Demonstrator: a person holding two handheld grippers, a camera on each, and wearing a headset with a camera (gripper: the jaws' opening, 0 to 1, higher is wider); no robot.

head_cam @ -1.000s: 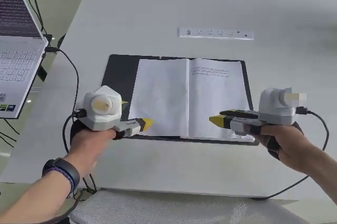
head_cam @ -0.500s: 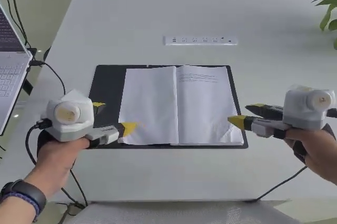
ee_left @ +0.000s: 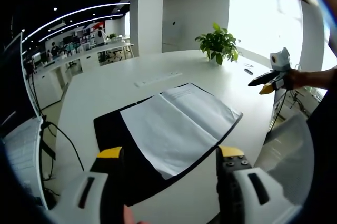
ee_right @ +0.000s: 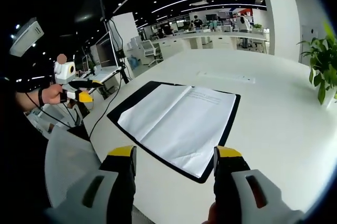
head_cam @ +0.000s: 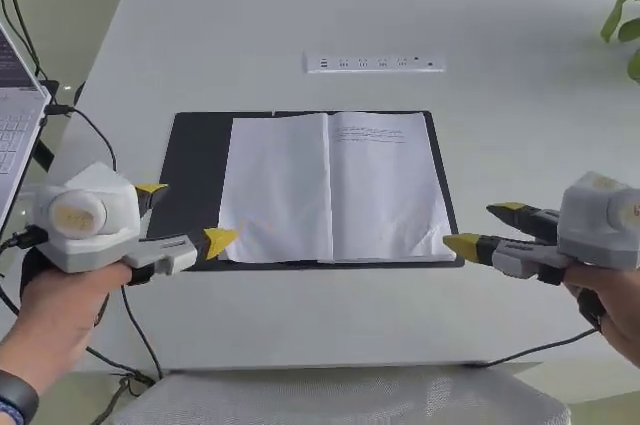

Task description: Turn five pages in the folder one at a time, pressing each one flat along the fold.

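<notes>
The black folder (head_cam: 198, 180) lies open on the white table (head_cam: 300, 5). Its right page (head_cam: 390, 195) carries a few printed lines (head_cam: 372, 135) near the top, too small to read. The left gripper (head_cam: 185, 215) hangs by the folder's near left corner, jaws spread, empty; the right gripper (head_cam: 487, 226) hangs off the near right corner, likewise spread and empty, seemingly clear of the paper. A white power strip (head_cam: 375, 63) lies beyond the folder.

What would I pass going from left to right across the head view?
laptop → left tool → folder → right tool
</notes>
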